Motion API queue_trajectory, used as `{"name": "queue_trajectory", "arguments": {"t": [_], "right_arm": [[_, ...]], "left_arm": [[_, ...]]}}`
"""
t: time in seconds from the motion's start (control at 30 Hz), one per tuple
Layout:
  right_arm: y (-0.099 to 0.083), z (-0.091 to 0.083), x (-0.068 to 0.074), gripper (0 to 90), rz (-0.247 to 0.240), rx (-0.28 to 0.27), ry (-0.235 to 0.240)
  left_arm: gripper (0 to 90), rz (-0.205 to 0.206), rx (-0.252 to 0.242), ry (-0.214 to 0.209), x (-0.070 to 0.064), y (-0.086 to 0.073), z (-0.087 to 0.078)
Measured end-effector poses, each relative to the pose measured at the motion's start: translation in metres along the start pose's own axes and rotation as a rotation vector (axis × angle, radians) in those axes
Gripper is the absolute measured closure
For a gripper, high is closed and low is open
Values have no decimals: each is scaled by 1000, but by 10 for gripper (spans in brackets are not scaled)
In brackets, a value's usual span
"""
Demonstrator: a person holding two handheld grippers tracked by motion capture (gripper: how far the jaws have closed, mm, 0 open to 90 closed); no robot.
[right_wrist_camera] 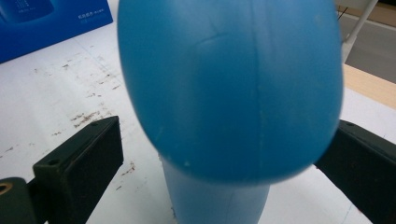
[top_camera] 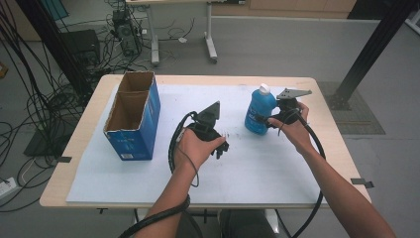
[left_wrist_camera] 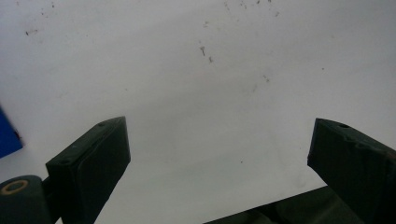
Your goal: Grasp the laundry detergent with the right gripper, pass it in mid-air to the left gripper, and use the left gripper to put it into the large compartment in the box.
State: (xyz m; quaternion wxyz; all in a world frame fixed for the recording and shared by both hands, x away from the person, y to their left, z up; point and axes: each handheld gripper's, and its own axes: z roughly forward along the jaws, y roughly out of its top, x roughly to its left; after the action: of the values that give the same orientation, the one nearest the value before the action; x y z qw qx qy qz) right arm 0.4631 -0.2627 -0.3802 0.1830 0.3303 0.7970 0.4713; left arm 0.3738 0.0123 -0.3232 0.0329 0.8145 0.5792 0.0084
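Note:
A blue plastic bottle [top_camera: 258, 113] with a white cap stands upright on the white sheet [top_camera: 257, 168], right of centre. My right gripper [top_camera: 266, 120] is at its right side, and the bottle [right_wrist_camera: 229, 93] sits blurred and close between the spread jaws. That gripper [right_wrist_camera: 225, 144] is open; the left finger [right_wrist_camera: 81, 161] is clear of the bottle, and contact at the right finger is unclear. My left gripper [top_camera: 222, 148] is held low over the middle of the sheet. It [left_wrist_camera: 217, 149] is open, with bare white sheet between its jaws.
An open-topped blue cardboard box [top_camera: 133, 114] with two compartments stands at the table's left side; its corner [right_wrist_camera: 51, 18] also appears behind the bottle. The wooden table edge [top_camera: 69, 148] frames the sheet. Cables and table legs lie on the floor beyond.

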Motion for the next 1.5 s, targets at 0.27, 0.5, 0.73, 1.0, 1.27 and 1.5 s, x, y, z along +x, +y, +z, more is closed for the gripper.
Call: {"name": "queue_trajectory", "arguments": {"t": [0.27,0.5,0.73,1.0,1.27,1.5], "right_arm": [[-1,7,-1,17,1,-17,-1],[-2,12,1,16,-6,-31,4],[-4,15,1,16,3,-40,3],[-5,17,0,15,8,-57,-4],[-5,17,0,14,12,-62,-5],[-5,18,0,14,4,-61,1]], "left_arm": [[62,6,0,-1,-1,1,-2],[62,3,-4,2,0,0,-3],[62,3,0,4,1,0,-3],[62,7,-4,2,0,1,-5],[62,9,-3,0,-1,2,-4],[62,7,-6,1,-2,2,-4]]}}
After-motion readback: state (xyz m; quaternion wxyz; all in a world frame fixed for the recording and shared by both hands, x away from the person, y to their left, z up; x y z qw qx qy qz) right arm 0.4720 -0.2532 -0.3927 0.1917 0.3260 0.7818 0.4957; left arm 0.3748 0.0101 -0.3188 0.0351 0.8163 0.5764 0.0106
